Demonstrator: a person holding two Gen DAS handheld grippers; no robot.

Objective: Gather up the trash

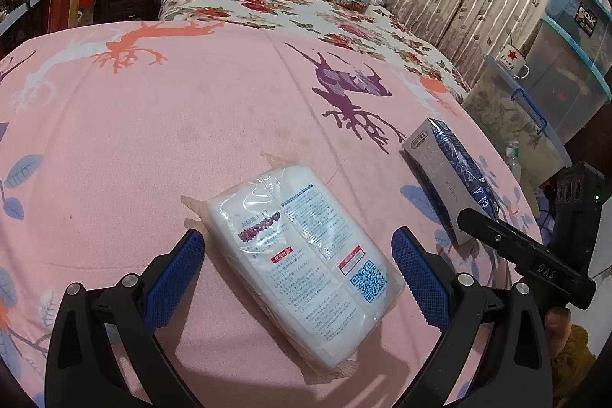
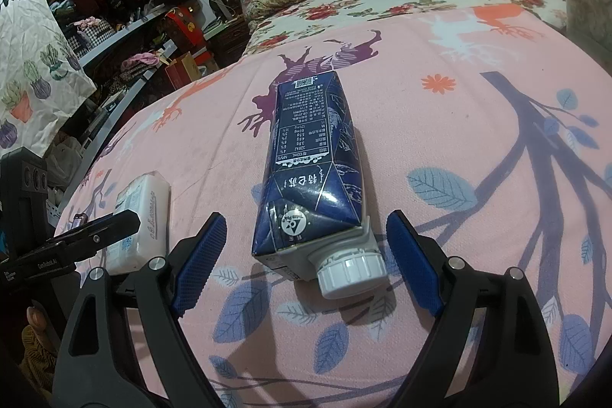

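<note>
on a pink bedspread (image 1: 153, 140), the left gripper (image 1: 298, 251) sits released around a white packet (image 1: 302, 255); the right gripper (image 2: 306, 251) sits released around a blue carton (image 2: 313, 159) lying on its side.

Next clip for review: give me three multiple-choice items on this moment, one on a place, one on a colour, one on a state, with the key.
1. Where does the carton lie?
A. on the pink sheet
B. on a shelf
C. in a bin

2. What colour is the carton's cap?
A. red
B. white
C. green

3. How does the right hand-held gripper stand?
A. shut on the carton
B. shut on the white pack
C. open, astride the carton's cap end

Key: 1 A, it rests flat on the sheet; 2 B, the cap shows white; 3 C, both pads stand clear of the carton.
</note>
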